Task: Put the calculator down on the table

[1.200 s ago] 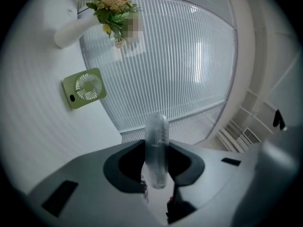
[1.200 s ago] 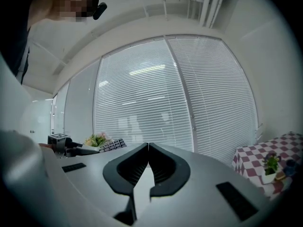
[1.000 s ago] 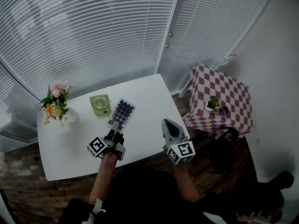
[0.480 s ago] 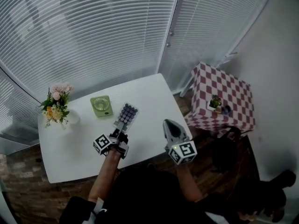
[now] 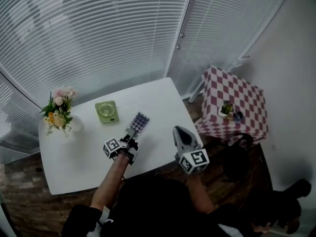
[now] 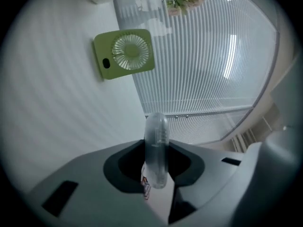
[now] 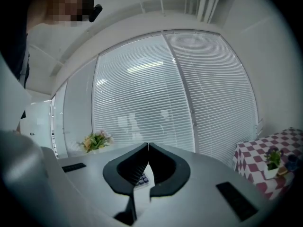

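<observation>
The calculator (image 5: 138, 124), pale with rows of dark purple keys, is held at its near end by my left gripper (image 5: 130, 139), which is shut on it. It hangs low over the white table (image 5: 84, 157), right of the green fan; contact with the tabletop cannot be told. In the left gripper view the calculator (image 6: 156, 141) shows edge-on, pinched between the jaws of the left gripper (image 6: 156, 161). My right gripper (image 5: 179, 131) hovers at the table's near right edge, shut and empty. In the right gripper view the tips of that gripper (image 7: 148, 146) meet, and calculator keys (image 7: 140, 178) show in the gap below them.
A small green fan (image 5: 105, 111) lies flat on the table behind the calculator, also the fan (image 6: 124, 54) in the left gripper view. A vase of flowers (image 5: 59, 110) stands at the table's left. A checked side table (image 5: 237, 102) with a small plant is at the right. Blinds cover the windows behind.
My left gripper has sunk toward the tabletop with the calculator, shifting slightly right and nearer in the head view. The right gripper has stayed put.
</observation>
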### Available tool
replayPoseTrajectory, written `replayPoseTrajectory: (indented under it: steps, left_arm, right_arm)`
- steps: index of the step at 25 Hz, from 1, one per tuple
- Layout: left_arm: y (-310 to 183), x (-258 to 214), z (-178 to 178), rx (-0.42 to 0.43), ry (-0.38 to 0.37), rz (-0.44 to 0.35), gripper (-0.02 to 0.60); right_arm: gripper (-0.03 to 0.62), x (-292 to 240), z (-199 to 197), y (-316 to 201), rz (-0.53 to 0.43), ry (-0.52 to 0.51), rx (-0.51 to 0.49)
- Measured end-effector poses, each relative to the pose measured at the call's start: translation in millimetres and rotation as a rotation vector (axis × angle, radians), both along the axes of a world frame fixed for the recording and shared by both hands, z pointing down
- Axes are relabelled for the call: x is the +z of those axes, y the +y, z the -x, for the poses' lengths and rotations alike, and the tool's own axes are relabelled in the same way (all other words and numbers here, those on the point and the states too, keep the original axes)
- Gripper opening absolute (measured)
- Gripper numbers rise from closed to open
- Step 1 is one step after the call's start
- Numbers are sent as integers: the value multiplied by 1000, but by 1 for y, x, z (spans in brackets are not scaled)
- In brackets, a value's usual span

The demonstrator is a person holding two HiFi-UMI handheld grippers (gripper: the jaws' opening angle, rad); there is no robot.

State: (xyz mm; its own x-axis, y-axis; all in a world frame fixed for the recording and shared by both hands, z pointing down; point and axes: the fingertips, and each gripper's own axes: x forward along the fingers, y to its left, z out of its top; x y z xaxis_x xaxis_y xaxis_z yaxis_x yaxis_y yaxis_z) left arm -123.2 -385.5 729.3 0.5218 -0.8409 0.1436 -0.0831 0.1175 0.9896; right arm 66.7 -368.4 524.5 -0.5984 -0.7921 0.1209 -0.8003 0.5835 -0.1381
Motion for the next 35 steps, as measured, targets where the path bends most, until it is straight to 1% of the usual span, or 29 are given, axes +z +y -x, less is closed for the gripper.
replayPoseTrajectory:
  steps: [2, 5, 7, 10, 12, 15, 17, 21, 25, 33, 35]
  left_arm:
    - [-3, 14, -5, 21, 12, 16, 101]
    - [-7, 34, -13, 76, -27, 41, 101]
    - [-10, 44, -16, 104, -28, 55, 101]
    - [-18, 57, -20, 125, -17, 73, 101]
    - [-21, 68, -24, 144, -31, 96, 101]
    - [-23, 85, -30, 195, -61, 130, 101]
    - [-23, 93, -32, 210, -60, 154, 101]
    - [-23, 100, -40, 242, -74, 178, 101]
    - [-25, 108, -44, 267, -115, 204, 101]
    - [-43, 112, -44, 309, -153, 193, 102]
    - [-42, 117, -41, 307, -186, 205, 103]
  right_arm:
    - [6, 0, 1, 0, -5, 11, -1]
    - [6, -1, 3, 2, -4, 16, -1]
    - [6, -4, 4, 3, -4, 11, 5]
    - [6, -9, 2, 6, -7, 4, 17]
    - [6, -8, 1, 8, -4, 8, 22]
    - [6, -6, 1, 12, 1, 9, 22]
    - [6, -2, -1, 13, 8, 13, 27]
    - [6, 4, -12, 11, 40, 16, 57]
    - [6, 7, -16, 11, 48, 17, 65]
    - [6, 14, -21, 15, 70, 13, 74]
    - [6, 16, -21, 16, 75, 8, 67]
